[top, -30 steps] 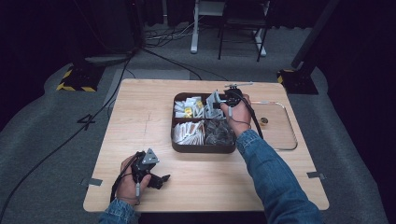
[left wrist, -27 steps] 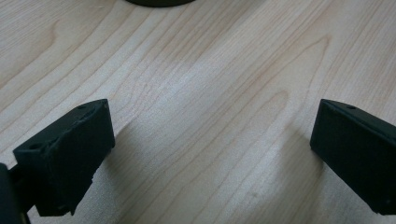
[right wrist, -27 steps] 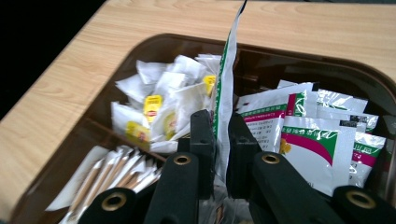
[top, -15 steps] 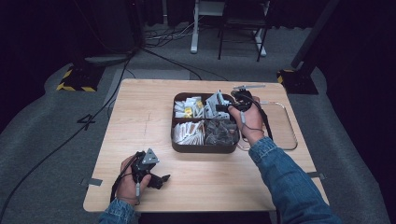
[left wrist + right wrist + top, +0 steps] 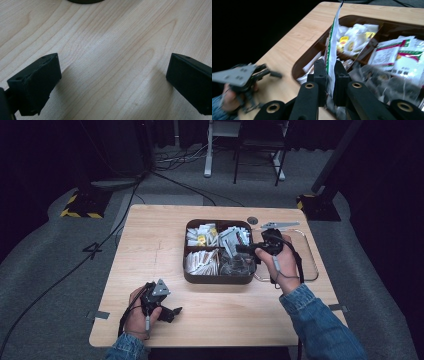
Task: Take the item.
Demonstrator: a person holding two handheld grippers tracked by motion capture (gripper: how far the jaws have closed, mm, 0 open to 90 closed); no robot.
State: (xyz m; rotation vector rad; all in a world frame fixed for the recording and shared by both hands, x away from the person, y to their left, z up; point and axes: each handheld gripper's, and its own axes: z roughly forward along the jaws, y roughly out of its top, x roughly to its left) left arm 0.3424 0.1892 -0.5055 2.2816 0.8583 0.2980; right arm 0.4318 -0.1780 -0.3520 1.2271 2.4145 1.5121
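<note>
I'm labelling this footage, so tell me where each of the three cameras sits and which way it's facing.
High view: above the person's side, looking forward and down on the wooden table and divided brown tray; both forearms and hands show.
Left gripper view: on the left gripper, facing bare tabletop between its open jaws.
Right gripper view: on the right gripper, facing the tray, jaws pinching a white-and-green packet.
Shared: tray in all; left gripper in the high and right gripper views.

A brown four-compartment tray (image 5: 218,279) sits mid-table, full of tea bags and packets. One white sachet with a green and red edge (image 5: 332,47) stands upright above it, pinched at its lower end
</note>
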